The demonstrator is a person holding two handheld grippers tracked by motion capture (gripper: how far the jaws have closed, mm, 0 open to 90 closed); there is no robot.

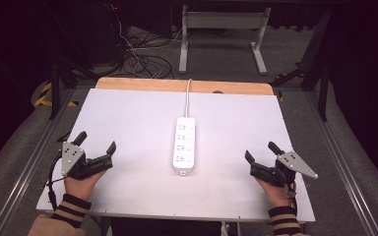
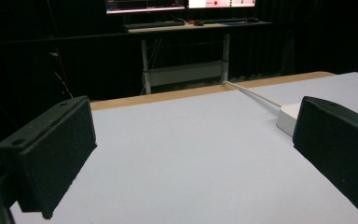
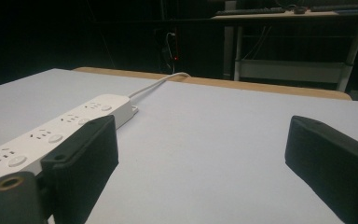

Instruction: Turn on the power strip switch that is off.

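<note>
A white power strip (image 1: 184, 143) with several sockets lies along the middle of the white table top (image 1: 128, 118), its cable (image 1: 188, 93) running off the far edge. My left gripper (image 1: 96, 141) rests near the table's left front corner, jaws wide apart and empty. My right gripper (image 1: 262, 151) rests near the right front, also open with nothing between its jaws. In the left gripper view the strip's end (image 2: 288, 117) peeks out beside the right jaw. The right gripper view has the power strip (image 3: 65, 126) stretching away behind the left jaw.
A wooden strip (image 1: 177, 85) borders the table's far edge. Beyond it stand a desk frame (image 1: 222, 34) and a tangle of cables (image 1: 138, 59) on the floor. Metal rails (image 1: 344, 157) run along both sides of the table.
</note>
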